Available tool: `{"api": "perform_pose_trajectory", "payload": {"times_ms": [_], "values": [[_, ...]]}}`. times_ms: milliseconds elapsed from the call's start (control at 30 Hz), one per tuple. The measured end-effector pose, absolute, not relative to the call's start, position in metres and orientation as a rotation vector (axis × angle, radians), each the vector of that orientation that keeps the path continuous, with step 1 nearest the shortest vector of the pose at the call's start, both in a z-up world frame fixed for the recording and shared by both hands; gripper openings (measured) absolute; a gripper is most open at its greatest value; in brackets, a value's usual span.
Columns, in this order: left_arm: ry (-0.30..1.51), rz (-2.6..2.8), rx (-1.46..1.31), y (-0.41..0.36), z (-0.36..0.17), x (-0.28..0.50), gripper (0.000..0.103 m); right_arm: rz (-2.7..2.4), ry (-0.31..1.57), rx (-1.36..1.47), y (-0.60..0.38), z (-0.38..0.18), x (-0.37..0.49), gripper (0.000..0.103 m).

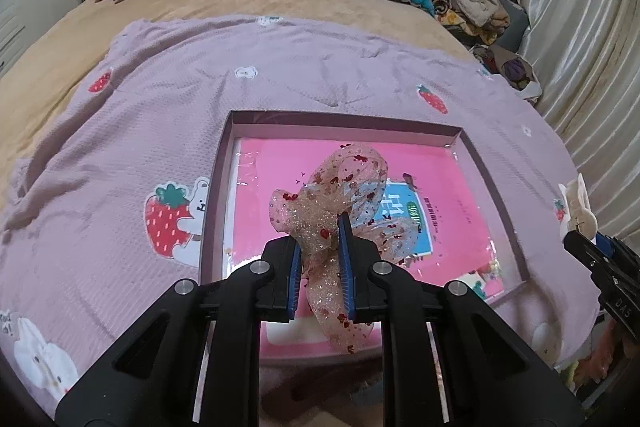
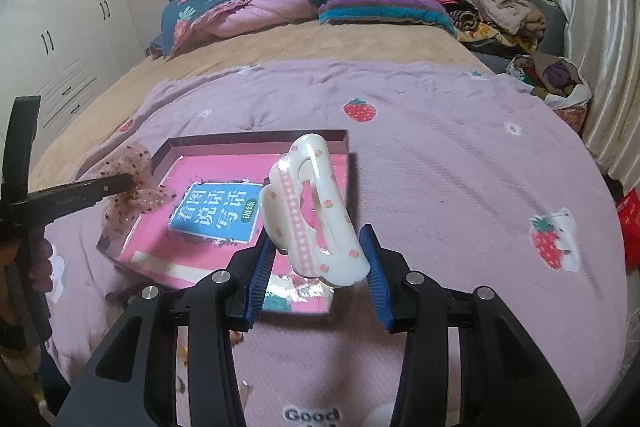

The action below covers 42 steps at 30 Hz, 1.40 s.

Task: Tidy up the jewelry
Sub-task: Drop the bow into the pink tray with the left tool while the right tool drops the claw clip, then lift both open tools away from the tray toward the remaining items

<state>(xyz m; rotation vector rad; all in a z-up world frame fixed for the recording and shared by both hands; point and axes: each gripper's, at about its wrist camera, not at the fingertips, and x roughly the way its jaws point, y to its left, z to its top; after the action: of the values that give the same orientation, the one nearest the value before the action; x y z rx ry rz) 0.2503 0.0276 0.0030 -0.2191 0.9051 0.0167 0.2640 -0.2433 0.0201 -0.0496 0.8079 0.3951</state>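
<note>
A: Left gripper checked. Blue pads clenched on a sheer pink glittery fabric bow with red flecks. Bow's middle pinched between the pads; loops fanned out ahead of the fingertips, one tail hanging back below them.

B: Confirmed from the right wrist view: same bow bunched at the tips of the left gripper, lifted clear of the bedding. Position relative to the tray?

A: Held above a shallow mauve cardboard tray, directly ahead of and beneath the fingers. Pink booklet with a blue label lying flat inside, under clear film.

B: Right gripper noted next. Jaws partly spread, grasping a glossy white plastic claw hair clip with small strawberry print and a pink checked strip. Clip's lower end wedged between the blue pads, body tilted up and forward past the fingertips.

A: Clip against tray?

B: Seen over the near right corner of the tray; contact with the tray not seen.

A: Surface under both: lilac quilted blanket with strawberry and bear print, spread below and beyond the fingers.
</note>
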Motion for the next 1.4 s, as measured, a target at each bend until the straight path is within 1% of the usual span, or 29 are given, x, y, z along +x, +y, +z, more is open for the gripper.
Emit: {"api": "perform_pose_trajectory", "payload": {"times_ms": [333,533,733,800,900,933,1000,1067,1100,1167,1200,1267,1367,1400], "values": [[0.938,0.028,-0.217,0.032,-0.016,0.261,0.011,0.422,0.877,-0.072,-0.206,-0.011,0.291,0.042],[0.950,0.035,-0.222,0.037,-0.021,0.261,0.016,0.407,0.915,-0.090,-0.195,-0.028,0.300,0.042],[0.950,0.044,-0.220,0.041,-0.021,0.256,0.032,0.381,0.949,-0.089,-0.192,-0.040,0.304,0.042],[0.946,0.048,-0.220,0.043,-0.019,0.252,0.033,0.367,0.950,-0.087,-0.193,-0.041,0.303,0.043],[0.936,0.055,-0.225,0.046,-0.013,0.246,0.040,0.347,0.926,-0.097,-0.197,-0.037,0.297,0.050],[0.931,0.057,-0.227,0.047,-0.011,0.244,0.044,0.343,0.917,-0.104,-0.198,-0.034,0.295,0.053],[0.919,0.063,-0.228,0.049,-0.005,0.239,0.048,0.329,0.897,-0.117,-0.200,-0.029,0.290,0.055],[0.906,0.069,-0.237,0.051,0.002,0.232,0.054,0.323,0.870,-0.127,-0.203,-0.019,0.282,0.058],[0.899,0.070,-0.243,0.052,0.006,0.228,0.057,0.320,0.856,-0.131,-0.204,-0.015,0.279,0.062],[0.883,0.076,-0.252,0.054,0.014,0.221,0.066,0.312,0.820,-0.143,-0.206,-0.004,0.269,0.065],[0.873,0.077,-0.255,0.054,0.018,0.217,0.068,0.312,0.806,-0.147,-0.207,0.001,0.265,0.065],[0.855,0.081,-0.259,0.055,0.027,0.209,0.078,0.312,0.780,-0.150,-0.208,0.012,0.256,0.069],[0.824,0.085,-0.269,0.057,0.041,0.195,0.086,0.307,0.740,-0.157,-0.211,0.027,0.241,0.074],[0.814,0.086,-0.269,0.057,0.045,0.191,0.087,0.307,0.731,-0.159,-0.212,0.031,0.238,0.077]]}}
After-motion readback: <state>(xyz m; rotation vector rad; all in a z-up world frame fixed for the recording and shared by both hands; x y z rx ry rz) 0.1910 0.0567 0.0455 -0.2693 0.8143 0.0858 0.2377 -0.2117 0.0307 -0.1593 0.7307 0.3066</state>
